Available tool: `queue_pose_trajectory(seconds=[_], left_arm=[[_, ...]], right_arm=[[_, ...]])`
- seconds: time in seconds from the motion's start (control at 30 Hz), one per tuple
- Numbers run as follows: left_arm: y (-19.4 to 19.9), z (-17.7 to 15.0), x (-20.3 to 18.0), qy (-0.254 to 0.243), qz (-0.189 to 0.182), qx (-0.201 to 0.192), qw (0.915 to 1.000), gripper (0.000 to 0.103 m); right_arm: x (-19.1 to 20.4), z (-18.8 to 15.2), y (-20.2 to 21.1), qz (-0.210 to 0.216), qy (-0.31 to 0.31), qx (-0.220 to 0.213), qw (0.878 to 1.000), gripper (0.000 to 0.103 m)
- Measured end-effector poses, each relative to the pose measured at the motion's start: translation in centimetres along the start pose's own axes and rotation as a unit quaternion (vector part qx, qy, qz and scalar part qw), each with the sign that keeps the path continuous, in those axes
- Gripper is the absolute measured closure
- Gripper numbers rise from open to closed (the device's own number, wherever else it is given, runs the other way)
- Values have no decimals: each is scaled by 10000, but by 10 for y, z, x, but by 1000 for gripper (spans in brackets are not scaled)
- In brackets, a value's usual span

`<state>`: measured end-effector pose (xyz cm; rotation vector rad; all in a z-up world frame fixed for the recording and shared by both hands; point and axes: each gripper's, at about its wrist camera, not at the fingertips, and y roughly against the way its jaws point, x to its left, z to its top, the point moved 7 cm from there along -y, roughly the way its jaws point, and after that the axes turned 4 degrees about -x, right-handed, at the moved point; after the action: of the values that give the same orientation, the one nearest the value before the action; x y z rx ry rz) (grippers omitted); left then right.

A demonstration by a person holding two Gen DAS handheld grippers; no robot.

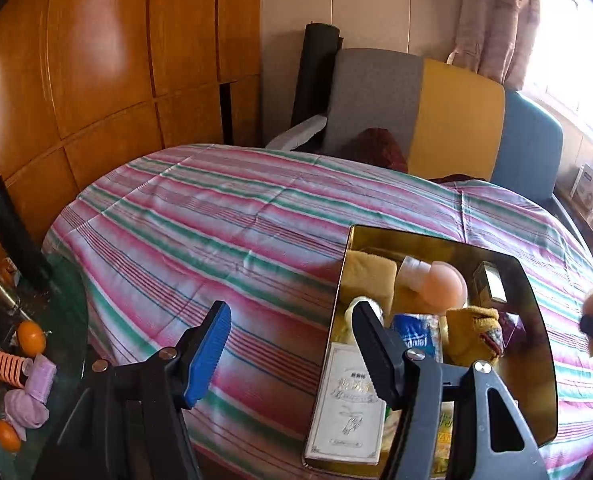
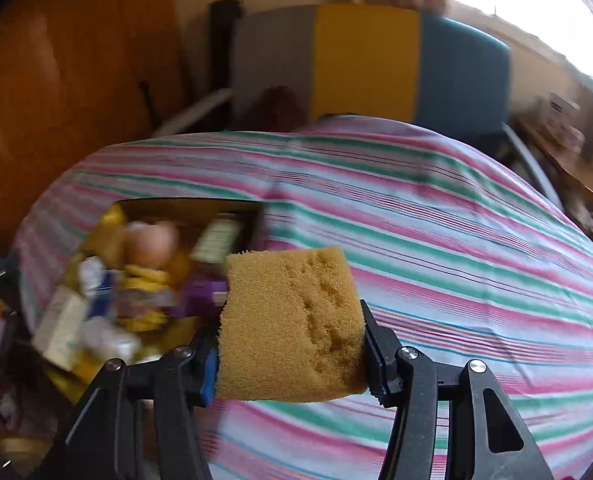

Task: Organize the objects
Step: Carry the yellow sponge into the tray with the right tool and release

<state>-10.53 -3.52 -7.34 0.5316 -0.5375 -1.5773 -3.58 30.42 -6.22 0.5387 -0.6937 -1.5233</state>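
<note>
Clamped between right gripper [image 2: 292, 344] jaws: sponge [image 2: 292, 320], held off the bed [image 2: 456, 260], probably bound for tin [image 1: 536, 280] leftward. Left gripper [image 1: 292, 344] jaws apart, empty.

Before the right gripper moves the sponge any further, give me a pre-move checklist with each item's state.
1. Sponge pinched between the right gripper fingers: ok.
2. Sponge squarely seated: cannot tell; it sticks out forward.
3. Left gripper open, holding nothing: ok.
4. Gold tin upright on the striped bedspread: ok.
5. Free room in the tin: not ok; it looks crowded.
6. Right view sharp: not ok; blurred.
</note>
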Motion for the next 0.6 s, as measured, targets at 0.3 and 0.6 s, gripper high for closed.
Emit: queue_pose_trajectory(seconds=[0.3,0.6], left_arm=[[-7,-18,-13,-123,-233,198,9995,36],[-16,-32,-39,-323,-544,391,9972,36]], right_arm=[[94,-21,-43,566,727,539,9943,46],[102,-40,-83,290,940,988,9902,27]])
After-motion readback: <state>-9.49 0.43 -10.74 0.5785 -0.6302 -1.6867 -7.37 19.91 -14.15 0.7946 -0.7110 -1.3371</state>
